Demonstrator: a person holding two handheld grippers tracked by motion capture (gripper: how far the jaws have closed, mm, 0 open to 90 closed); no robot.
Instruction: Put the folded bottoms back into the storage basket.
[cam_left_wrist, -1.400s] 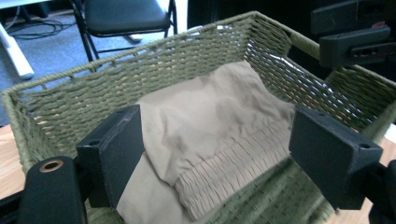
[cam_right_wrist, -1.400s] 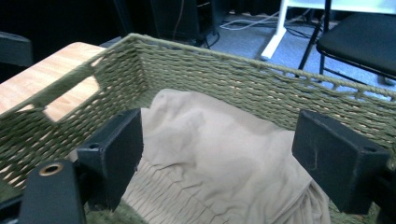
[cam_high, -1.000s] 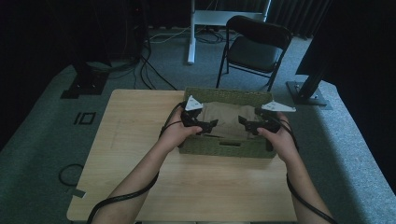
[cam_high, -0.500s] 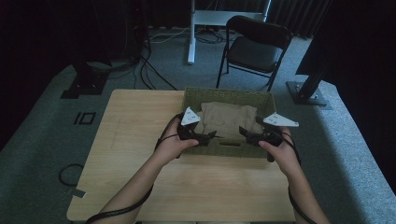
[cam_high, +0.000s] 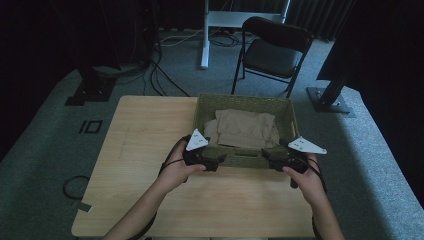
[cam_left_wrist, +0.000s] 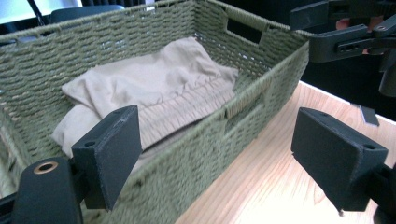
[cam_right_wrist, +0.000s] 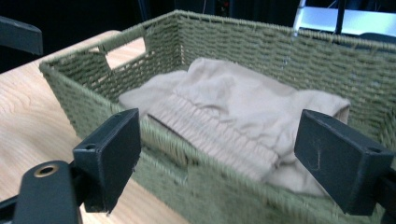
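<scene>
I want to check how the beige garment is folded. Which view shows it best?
The right gripper view: the beige garment lies close, its gathered waistband running across the green basket. The left gripper view also shows the waistband, partly behind a finger. The high view shows its whole outline, but small and dim.

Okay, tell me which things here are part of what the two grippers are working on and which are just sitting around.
Likely part of the job:
green woven basket
folded beige cloth with an elastic band, lying inside it
left gripper and right gripper, both open at the basket's near wall

Just around:
light wooden table
black folding chair
floor cables
</scene>
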